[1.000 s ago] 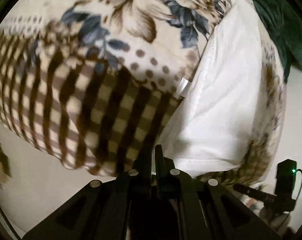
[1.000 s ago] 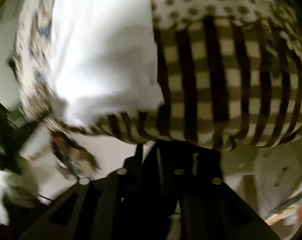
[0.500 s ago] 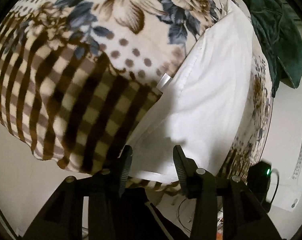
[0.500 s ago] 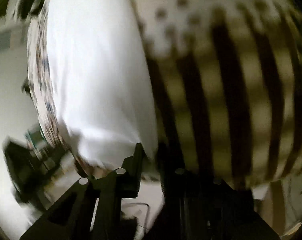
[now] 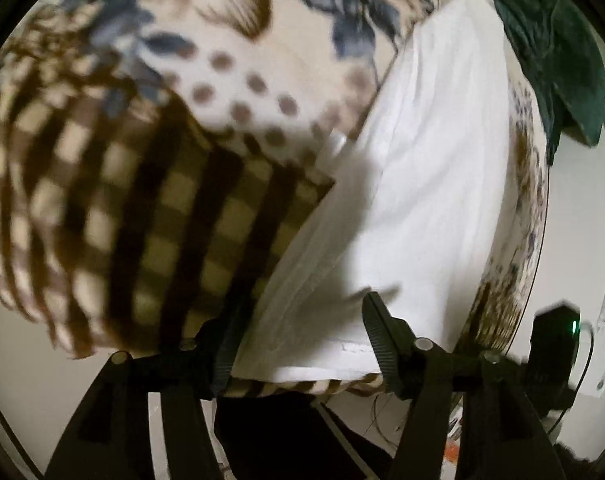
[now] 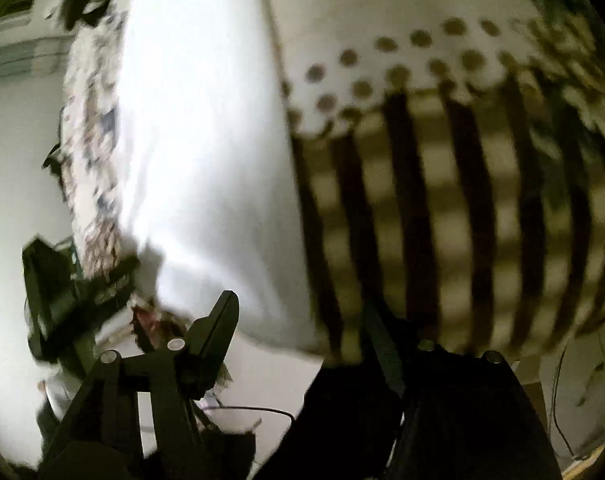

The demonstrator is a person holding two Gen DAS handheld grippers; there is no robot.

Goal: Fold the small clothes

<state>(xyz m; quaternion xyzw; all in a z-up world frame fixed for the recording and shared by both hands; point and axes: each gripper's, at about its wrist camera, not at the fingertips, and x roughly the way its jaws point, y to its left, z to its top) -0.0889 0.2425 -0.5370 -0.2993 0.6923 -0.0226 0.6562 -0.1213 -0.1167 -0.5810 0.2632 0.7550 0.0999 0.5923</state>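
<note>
White cloth [image 5: 434, 184] lies spread on a patterned blanket [image 5: 150, 184], and no box, basket or other container shows in either view. From the left wrist camera the cloth runs from about one o'clock down to six o'clock, its hemmed near edge sitting just above the left gripper [image 5: 298, 336]. That gripper's jaws are opening; the cloth's near edge lies between the two fingers, and the pads are not pressing on it. Blanket checks in brown and cream fill the nine o'clock side, with dots and blue-brown flowers towards twelve o'clock. A dark green cloth [image 5: 558, 48] is bunched at two o'clock, beyond the blanket's edge. A black device with a green light [image 5: 554, 344] stands at four o'clock, off the blanket. From the right wrist camera the white cloth [image 6: 206, 168] takes the ten to seven o'clock part, and the checked blanket [image 6: 454, 220] the three o'clock side. The right gripper [image 6: 302, 320] is also opening, its fingers wide apart, with the cloth's near corner between them and free of the pads. Both views are blurred.
</note>
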